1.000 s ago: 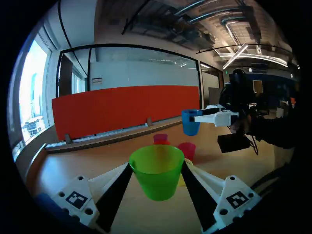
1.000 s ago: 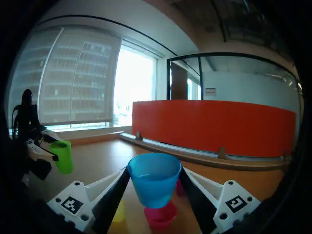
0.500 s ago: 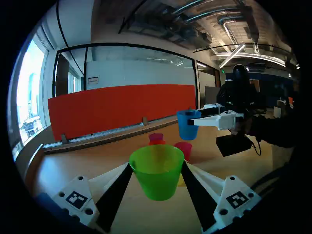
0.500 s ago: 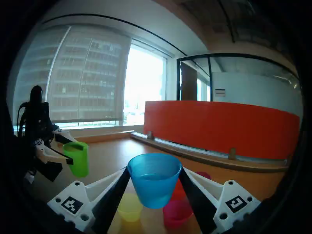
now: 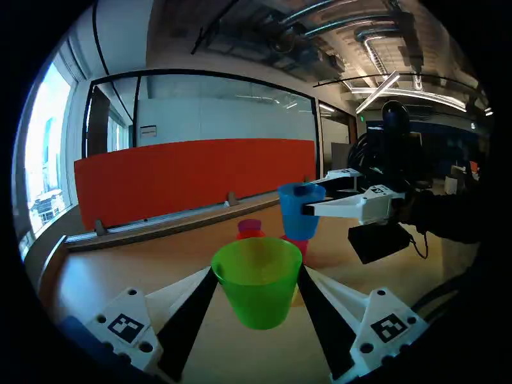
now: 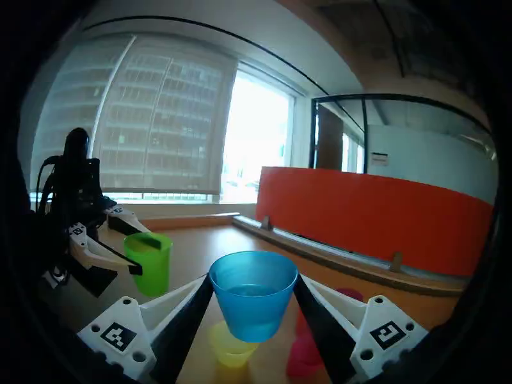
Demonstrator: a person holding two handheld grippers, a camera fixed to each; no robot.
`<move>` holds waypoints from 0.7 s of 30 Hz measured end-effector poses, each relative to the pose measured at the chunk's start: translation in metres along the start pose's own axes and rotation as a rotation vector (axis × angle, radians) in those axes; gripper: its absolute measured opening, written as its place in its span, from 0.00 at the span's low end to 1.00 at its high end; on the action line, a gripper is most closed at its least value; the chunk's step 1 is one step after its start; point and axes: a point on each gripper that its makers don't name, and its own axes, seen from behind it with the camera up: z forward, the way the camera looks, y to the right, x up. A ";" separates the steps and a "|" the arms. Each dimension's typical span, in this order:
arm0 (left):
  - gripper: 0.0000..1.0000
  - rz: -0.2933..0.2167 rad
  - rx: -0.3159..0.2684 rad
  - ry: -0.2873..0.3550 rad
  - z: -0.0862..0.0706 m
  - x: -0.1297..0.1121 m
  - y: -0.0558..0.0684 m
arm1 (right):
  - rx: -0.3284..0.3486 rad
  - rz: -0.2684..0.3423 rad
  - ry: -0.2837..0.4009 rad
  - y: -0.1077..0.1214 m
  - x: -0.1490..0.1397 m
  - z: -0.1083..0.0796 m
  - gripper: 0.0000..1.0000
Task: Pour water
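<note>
right claw [image 6: 253,281] is clamping the blue cup [image 6: 253,313], water [image 6: 253,291] inside, above the worktop [image 6: 192,249]; left claw [image 5: 256,274] is clamping the green cup [image 5: 257,297] nearby. both cups are looking light, thin and squeezable, so a gentle mid-wall hold is suiting.

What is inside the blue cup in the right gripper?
Clear water, its surface partway up the blue cup, held in the right gripper. Its fingers cover the cup's flanks.

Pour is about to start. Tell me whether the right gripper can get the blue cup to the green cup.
Probably yes. The right gripper holds the blue cup aloft near the green cup, with open air between them; the yellow cup sits lower.
</note>
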 end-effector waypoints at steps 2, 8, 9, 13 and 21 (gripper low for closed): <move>0.87 0.000 -0.008 0.001 0.000 0.001 0.002 | 0.011 -0.014 -0.002 -0.004 0.001 0.001 0.91; 0.87 0.008 -0.022 -0.002 0.002 0.001 0.008 | 0.041 -0.053 -0.008 -0.013 0.006 0.003 0.91; 0.87 0.009 -0.024 -0.002 0.003 0.002 0.008 | 0.045 -0.060 -0.010 -0.014 0.006 0.004 0.91; 0.87 0.010 -0.032 -0.004 0.004 0.001 0.012 | 0.060 -0.085 -0.017 -0.018 0.008 0.006 0.91; 0.87 0.013 -0.045 -0.010 0.007 -0.001 0.017 | 0.088 -0.129 -0.020 -0.026 0.014 0.008 0.91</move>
